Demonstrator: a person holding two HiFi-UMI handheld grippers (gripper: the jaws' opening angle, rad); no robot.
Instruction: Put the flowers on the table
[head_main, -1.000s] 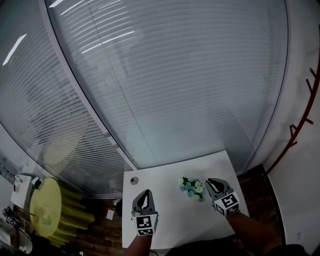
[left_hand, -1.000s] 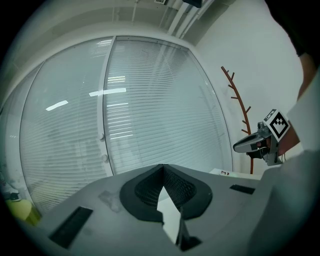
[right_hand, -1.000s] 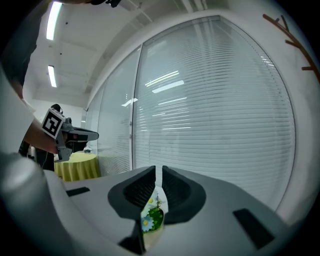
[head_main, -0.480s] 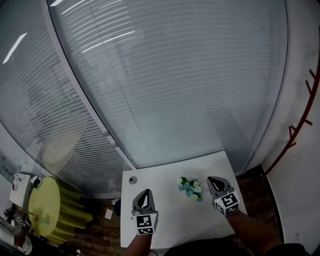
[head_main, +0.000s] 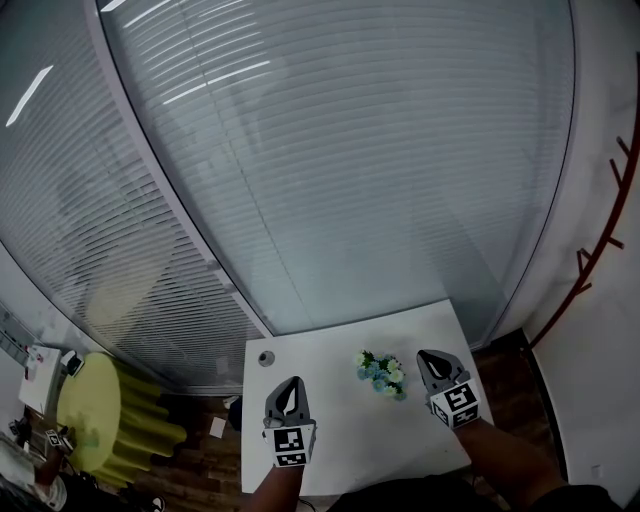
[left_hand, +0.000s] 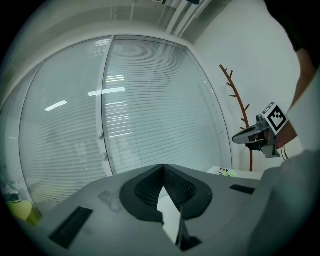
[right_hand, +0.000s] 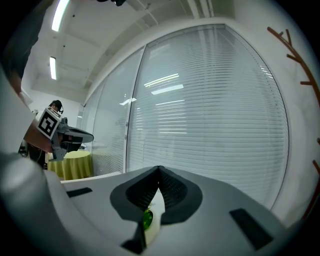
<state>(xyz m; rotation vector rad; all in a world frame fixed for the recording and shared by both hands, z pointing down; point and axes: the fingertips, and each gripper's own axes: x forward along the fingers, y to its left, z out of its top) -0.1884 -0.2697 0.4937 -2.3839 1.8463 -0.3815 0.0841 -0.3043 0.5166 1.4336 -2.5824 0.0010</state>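
The right gripper (head_main: 434, 360) is shut, its jaws just closed; only a green speck (right_hand: 148, 219) is seen behind the tips. The left gripper (head_main: 290, 386) is shut and empty. The flowers (head_main: 380, 372) are laid on the white table (head_main: 345, 432), just left of the right gripper, unmoved since a second ago.

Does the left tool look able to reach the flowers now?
Probably yes: nothing stands on the white table between the left tool and the flowers; the right tool is beyond them.

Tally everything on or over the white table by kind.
Hand-held grippers: 2, left and right, both over the table
Flower bunches: 1
Small dark round things: 1
Total: 4
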